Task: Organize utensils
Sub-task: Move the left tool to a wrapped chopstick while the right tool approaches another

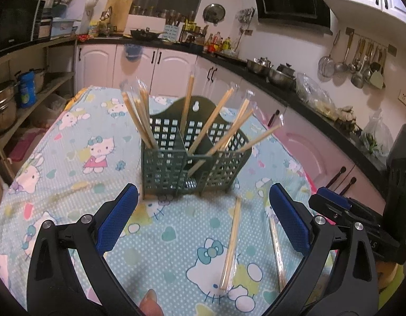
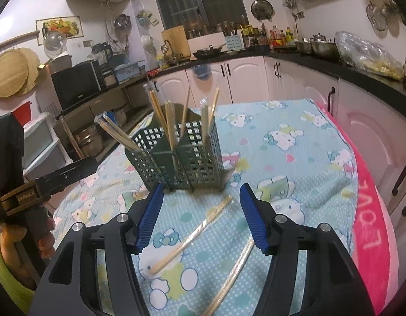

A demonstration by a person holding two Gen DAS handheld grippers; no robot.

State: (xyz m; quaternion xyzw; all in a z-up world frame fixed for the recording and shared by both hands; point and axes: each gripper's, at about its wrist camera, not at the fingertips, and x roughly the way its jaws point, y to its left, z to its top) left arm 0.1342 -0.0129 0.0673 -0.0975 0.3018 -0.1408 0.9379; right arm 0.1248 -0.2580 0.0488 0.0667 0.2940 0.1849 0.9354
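Note:
A dark green lattice utensil basket [image 1: 171, 168] [image 2: 197, 163] stands on the table with several plastic-wrapped chopstick pairs [image 1: 139, 115] [image 2: 158, 113] leaning out of its compartments. Two more wrapped pairs lie flat on the cloth in front of it: one [image 1: 231, 242] [image 2: 192, 234] and another [image 1: 276, 250] [image 2: 234, 271] to its right. My left gripper [image 1: 203, 188] hovers open just short of the basket, holding nothing. My right gripper [image 2: 201, 188] is open above the two loose pairs, its blue pads [image 2: 150, 216] touching neither. Each gripper shows at the edge of the other's view.
A blue cartoon-cat cloth [image 1: 71, 158] covers the table, with a pink towel [image 2: 371, 223] along its right edge. White cabinets under a black counter [image 1: 282, 87] wrap around behind. Shelves with pots [image 1: 8, 100] stand to the left. A hand [image 2: 44, 234] holds the left gripper.

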